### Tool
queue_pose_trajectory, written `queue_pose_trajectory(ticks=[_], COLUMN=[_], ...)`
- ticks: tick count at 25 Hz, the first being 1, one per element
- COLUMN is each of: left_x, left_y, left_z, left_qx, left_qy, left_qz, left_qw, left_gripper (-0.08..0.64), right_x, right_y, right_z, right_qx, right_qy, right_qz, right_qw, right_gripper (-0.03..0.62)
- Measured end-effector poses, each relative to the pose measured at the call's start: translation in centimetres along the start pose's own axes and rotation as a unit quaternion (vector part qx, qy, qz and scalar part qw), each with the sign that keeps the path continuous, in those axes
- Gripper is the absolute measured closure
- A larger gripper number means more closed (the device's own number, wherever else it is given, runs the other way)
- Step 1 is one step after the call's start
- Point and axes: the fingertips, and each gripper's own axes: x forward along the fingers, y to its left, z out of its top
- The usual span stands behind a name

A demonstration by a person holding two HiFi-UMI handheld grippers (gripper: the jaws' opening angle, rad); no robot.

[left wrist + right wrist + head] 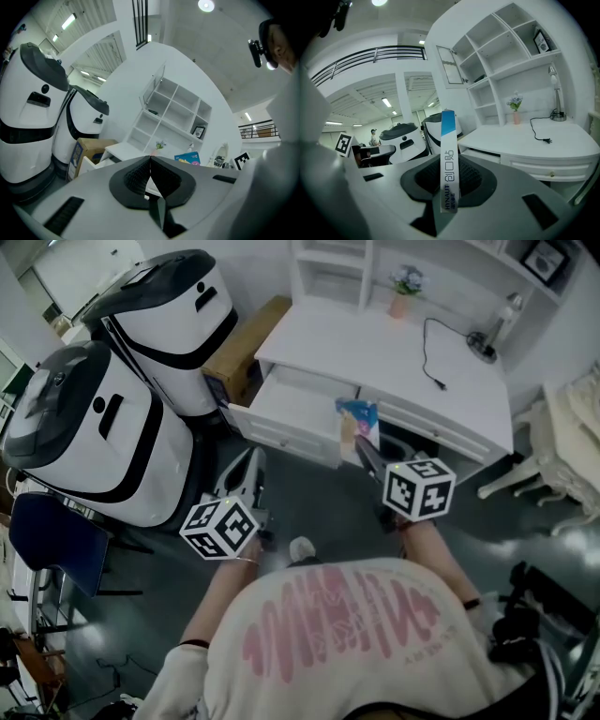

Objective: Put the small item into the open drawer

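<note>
From the head view, the right gripper (357, 442) reaches toward the white desk (394, 357) with a small box (358, 418) clamped in its jaws. The box sits in the air by the right end of the open drawer (286, 407), not yet inside it. The left gripper (251, 463) hangs lower, short of the desk and apart from the drawer. In the left gripper view, the jaws are pressed together with nothing between them, and the drawer, the desk and the blue box show beyond. In the right gripper view, the pads grip the slim box edge-on and upright, its blue end pointing away, with the desk top and its cable (541, 127) off to the right. Picking up and carrying look done. What seems left is to bring the box over the drawer, lower it in and let go.
</note>
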Motion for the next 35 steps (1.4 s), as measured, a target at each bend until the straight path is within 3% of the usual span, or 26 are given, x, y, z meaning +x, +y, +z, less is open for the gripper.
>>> queue_pose_trajectory(ticks=[6,15,24,35], left_x=[4.3,9.9,12.8,12.3], left_y=[4.0,7.4,9.0,12.5], left_z=[3.5,6.4,5.6,4.4], left_qx=[-0.004,0.01,0.02,0.001], left_qy=[-0.007,0.002,0.026,0.043], left_qz=[0.011,-0.013,-0.021,0.012], left_qw=[0.9999,0.9999,0.9992,0.999], left_gripper=[0.529,0.529,0.531,0.529], right_x=[5.5,12.1,15.2,18.0], right_y=[-1.6,-2.4,-2.9,-3.8], right_z=[3.3,7.0,5.9,4.9], right_qx=[0.004,-0.002,-0.016,-0.019], right_qy=[0.001,-0.002,0.034,0.055], right_qz=[-0.007,-0.002,0.006,0.0], right_qw=[1.0,1.0,0.999,0.998], right_gripper=[0.502,0.503,0.503,0.503])
